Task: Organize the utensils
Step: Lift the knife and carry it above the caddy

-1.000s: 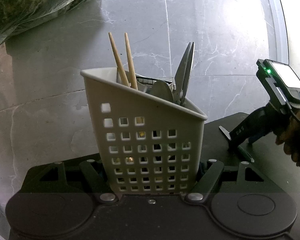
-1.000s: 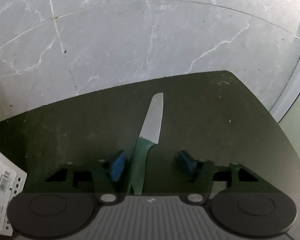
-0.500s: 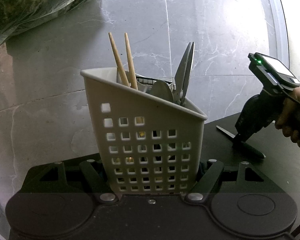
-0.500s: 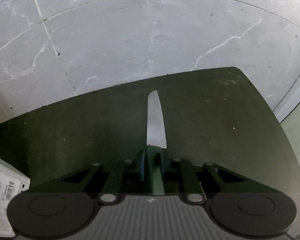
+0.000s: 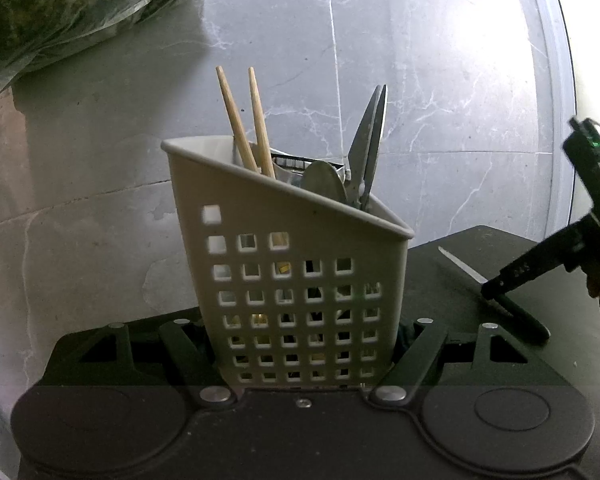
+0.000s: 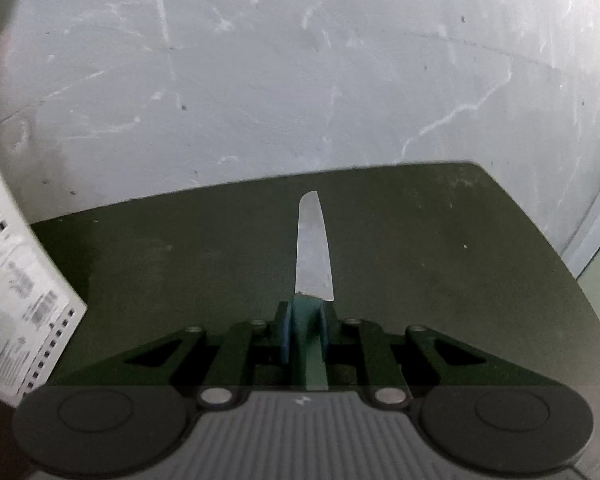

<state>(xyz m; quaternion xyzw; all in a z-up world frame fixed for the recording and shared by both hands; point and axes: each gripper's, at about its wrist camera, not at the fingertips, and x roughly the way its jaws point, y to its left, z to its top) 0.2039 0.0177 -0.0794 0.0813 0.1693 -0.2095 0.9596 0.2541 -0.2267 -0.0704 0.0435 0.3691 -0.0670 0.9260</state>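
Observation:
My left gripper [image 5: 304, 344] is shut on a white perforated utensil holder [image 5: 296, 280] and holds it upright. The holder contains two wooden chopsticks [image 5: 246, 128], scissors [image 5: 368, 148] and a metal spoon [image 5: 324, 184]. My right gripper [image 6: 305, 320] is shut on the green handle of a knife [image 6: 314, 256], whose blade points away over the dark mat [image 6: 440, 264]. In the left wrist view, the right gripper [image 5: 496, 290] holds the knife [image 5: 464, 270] lifted over the mat, right of the holder. The holder's side [image 6: 20, 280] shows at the left edge of the right wrist view.
A dark mat [image 5: 452, 252] lies on a grey marble surface [image 5: 420, 80]. A plastic bag of greens [image 5: 60, 12] sits at the far left. A pale curved edge [image 5: 556, 100] borders the surface on the right.
My right gripper closed on the knife handle, then lifted the knife and moved it left toward the holder. The left gripper and holder stayed still.

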